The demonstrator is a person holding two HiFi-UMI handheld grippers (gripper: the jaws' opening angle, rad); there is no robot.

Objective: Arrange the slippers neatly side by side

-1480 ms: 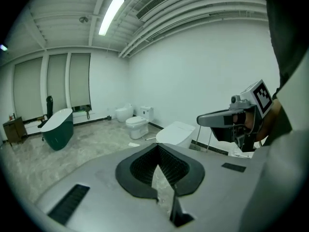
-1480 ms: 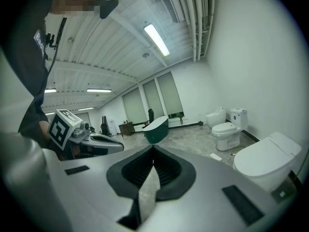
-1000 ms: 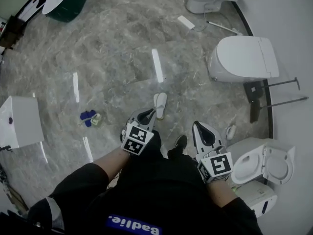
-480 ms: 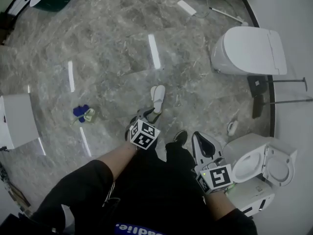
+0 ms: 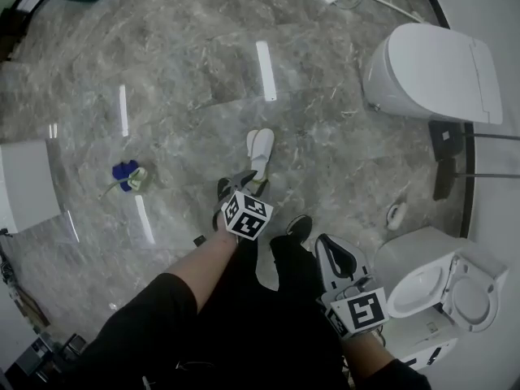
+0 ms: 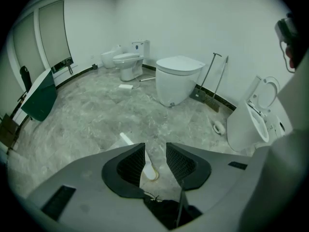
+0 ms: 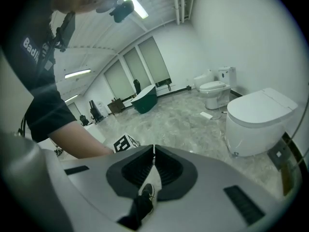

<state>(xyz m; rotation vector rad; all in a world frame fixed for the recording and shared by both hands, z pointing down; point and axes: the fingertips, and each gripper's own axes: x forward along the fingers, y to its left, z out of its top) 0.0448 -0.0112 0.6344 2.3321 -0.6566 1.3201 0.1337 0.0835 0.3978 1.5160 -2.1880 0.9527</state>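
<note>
The grey marbled floor (image 5: 187, 63) fills most of my head view. At its right stand 2 white toilets: 1 with its lid down (image 5: 435, 71), and nearer me 1 with its lid up (image 5: 439, 283). A white box (image 5: 24, 187) sits at the left edge, well apart from everything else.

My left claw (image 6: 155, 147) points steeply down at the floor, its marker cube (image 5: 246, 216) facing the head camera. Its jaws have just been opening and now stand apart, released, with nothing pressed between the pads. Through the gap in the left gripper view I see 1 pale slipper lying on the floor beyond the tips.

My right claw (image 7: 153, 150) hangs lower in the head view, beside the open toilet. Its jaws are clenched tip to tip and hold nothing. Only the floor and my black shoe (image 7: 145, 193) show behind them.

The white slippers (image 5: 260, 148) lie on the floor in the middle of the head view, just beyond the left claw's tips. They look like 2 pale shapes close together, lengthwise away from me. I cannot tell whether they touch.

A small blue object (image 5: 124, 173) lies on the floor to the left of the slippers, well apart from them. A small white oval thing (image 5: 396, 214) sits near the open toilet.
</note>
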